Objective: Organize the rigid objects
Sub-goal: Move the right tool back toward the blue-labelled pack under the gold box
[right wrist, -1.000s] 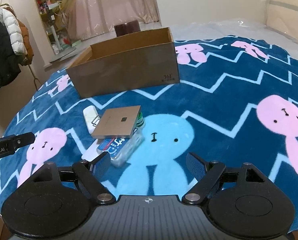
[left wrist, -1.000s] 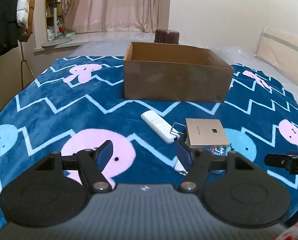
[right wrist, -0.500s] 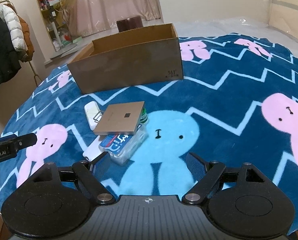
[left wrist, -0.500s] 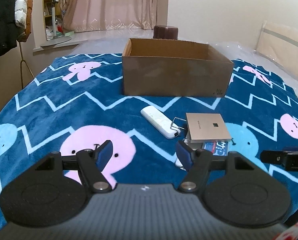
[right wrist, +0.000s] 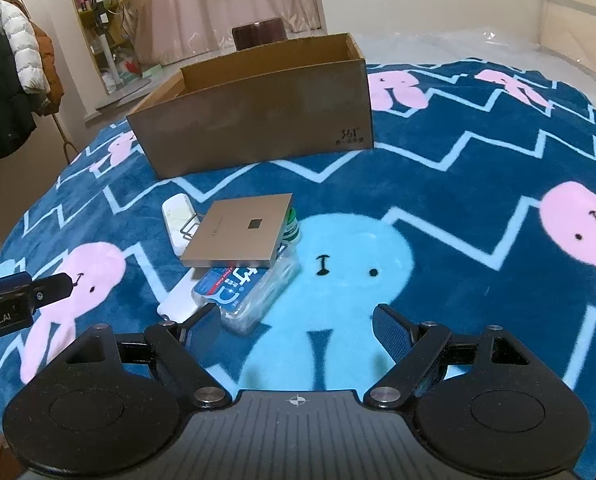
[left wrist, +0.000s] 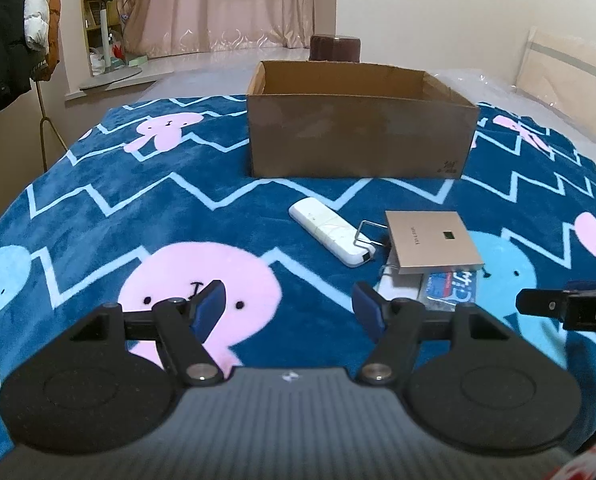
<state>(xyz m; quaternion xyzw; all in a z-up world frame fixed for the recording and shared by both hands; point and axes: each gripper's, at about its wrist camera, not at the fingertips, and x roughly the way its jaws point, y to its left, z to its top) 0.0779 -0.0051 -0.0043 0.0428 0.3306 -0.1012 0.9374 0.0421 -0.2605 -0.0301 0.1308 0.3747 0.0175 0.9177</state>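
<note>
Both of my grippers have drawn back from the pile since a second ago, jaws spread wide and empty.

My right gripper is nearer: the clear packet lies just ahead-left, its long axis slanting away to the right under the gold square box.

I count one cardboard box, one gold box, one packet, two white sticks, all on the bed blanket, left gripper farther off.

**Black tools, blue pads**

The left tool and right tool look alike: ribbed grey body, two round black discs, black linkage arms with silver screws, and ribbed blue fingertips. White lettering marks each tool's side.
</note>
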